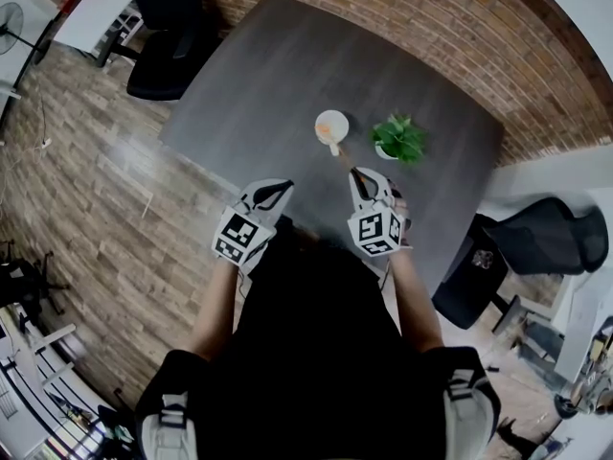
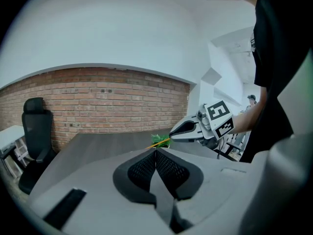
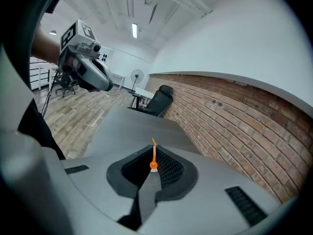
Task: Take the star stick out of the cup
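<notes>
A white cup (image 1: 330,126) with an orange inside stands near the middle of the dark table (image 1: 249,84). My right gripper (image 1: 357,173) hovers just short of it, shut on a thin orange stick (image 3: 153,154) that juts past the fingertips. In the head view the stick (image 1: 342,157) slants from the jaws toward the cup's near side; its star end is too small to make out. In the left gripper view the right gripper (image 2: 177,131) carries the stick (image 2: 160,142) in the air. My left gripper (image 1: 281,191) is shut on nothing, to the left of the cup.
A small green potted plant (image 1: 399,140) sits right of the cup. Black office chairs stand at the table's far left (image 1: 163,56) and right (image 1: 536,242). A brick wall (image 1: 460,36) runs behind the table. Wood floor (image 1: 86,171) lies to the left.
</notes>
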`<state>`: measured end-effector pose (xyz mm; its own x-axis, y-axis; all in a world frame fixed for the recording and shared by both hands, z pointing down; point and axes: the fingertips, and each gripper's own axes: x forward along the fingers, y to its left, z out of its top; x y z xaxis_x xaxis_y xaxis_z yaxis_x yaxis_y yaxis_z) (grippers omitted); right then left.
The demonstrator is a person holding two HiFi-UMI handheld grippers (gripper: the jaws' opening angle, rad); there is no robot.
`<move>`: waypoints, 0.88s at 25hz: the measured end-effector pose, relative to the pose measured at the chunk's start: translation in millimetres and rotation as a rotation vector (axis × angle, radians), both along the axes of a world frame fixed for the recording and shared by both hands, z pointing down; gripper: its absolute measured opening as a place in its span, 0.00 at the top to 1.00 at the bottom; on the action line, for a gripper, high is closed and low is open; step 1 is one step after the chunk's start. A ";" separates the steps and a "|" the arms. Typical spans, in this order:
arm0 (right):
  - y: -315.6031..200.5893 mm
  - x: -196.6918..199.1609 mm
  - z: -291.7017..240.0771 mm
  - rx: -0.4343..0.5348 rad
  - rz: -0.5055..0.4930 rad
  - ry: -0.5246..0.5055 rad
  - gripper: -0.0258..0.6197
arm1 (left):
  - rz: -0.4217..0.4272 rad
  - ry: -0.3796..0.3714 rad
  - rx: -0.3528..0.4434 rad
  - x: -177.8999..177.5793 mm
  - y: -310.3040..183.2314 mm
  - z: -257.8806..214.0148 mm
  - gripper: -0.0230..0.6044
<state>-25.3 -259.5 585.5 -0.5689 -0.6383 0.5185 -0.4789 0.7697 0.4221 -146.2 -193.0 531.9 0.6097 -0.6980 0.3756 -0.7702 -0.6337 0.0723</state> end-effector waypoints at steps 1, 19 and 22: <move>1.5 1.6 -1.7 0.003 -0.004 -0.005 0.94 | -0.005 -0.001 0.000 1.9 1.7 0.0 0.96; 26.6 39.1 -48.1 0.046 -0.074 -0.050 0.94 | -0.009 -0.019 0.026 48.1 10.3 -6.0 0.96; 28.5 47.3 -47.0 0.047 -0.064 -0.058 0.94 | -0.005 -0.019 0.029 54.8 10.6 -6.7 0.96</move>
<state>22.0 -231.1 538.5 -0.6374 -0.6226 0.4540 -0.4538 0.7795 0.4318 -91.4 -182.4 525.2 0.5993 -0.7116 0.3668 -0.7742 -0.6318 0.0391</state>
